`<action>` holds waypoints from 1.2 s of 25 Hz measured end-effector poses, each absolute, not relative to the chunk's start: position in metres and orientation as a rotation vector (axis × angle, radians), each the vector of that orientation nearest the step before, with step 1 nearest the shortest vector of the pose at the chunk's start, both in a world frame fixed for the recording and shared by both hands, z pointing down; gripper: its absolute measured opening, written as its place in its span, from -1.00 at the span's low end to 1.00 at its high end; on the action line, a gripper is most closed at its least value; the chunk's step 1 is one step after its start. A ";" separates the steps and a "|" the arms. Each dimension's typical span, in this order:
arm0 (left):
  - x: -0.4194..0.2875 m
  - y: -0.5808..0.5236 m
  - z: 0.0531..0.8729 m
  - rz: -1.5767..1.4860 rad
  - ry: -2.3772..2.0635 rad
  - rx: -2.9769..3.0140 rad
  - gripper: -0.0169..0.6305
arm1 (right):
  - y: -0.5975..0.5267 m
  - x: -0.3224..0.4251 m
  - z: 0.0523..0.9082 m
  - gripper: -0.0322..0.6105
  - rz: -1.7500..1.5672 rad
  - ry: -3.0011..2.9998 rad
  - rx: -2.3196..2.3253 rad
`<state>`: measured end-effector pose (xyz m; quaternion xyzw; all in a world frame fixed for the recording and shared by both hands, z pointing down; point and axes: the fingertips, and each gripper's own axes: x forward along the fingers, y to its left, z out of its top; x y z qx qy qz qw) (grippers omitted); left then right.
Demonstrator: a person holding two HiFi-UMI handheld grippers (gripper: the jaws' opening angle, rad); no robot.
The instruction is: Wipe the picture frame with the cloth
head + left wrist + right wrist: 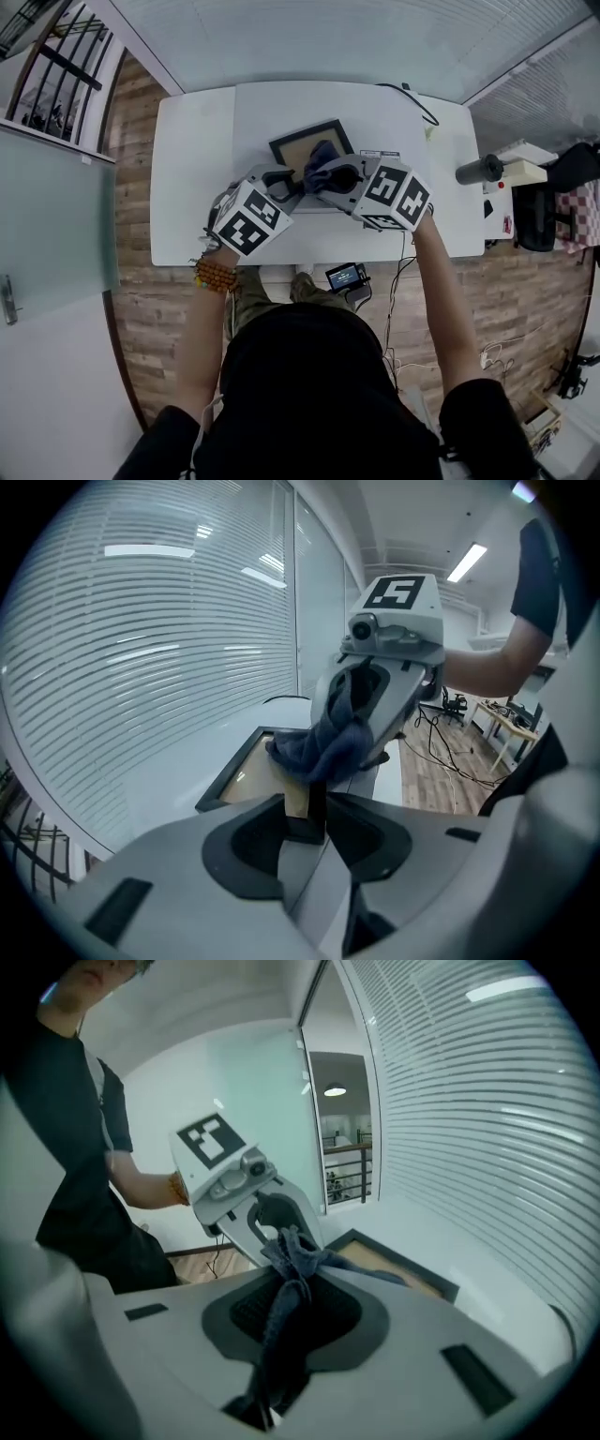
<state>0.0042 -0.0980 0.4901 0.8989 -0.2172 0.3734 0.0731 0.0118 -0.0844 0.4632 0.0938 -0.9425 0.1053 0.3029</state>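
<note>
Both grippers are busy here. The left gripper (305, 808) has its jaws clamped on the near edge of the frame (309, 141), which sits around the middle of the white table (197, 187). The right gripper (281, 1269) is squeezed tight on the dark blue cloth (284, 1312), and the bunched end of that cloth rests on the frame's tan face. The 2 grippers are just beside each other, nearly nose to nose.
</note>
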 end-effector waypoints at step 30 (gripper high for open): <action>0.005 -0.095 0.486 1.130 -0.620 2.705 -0.55 | -0.185 0.054 0.490 -0.75 0.018 -1.954 0.787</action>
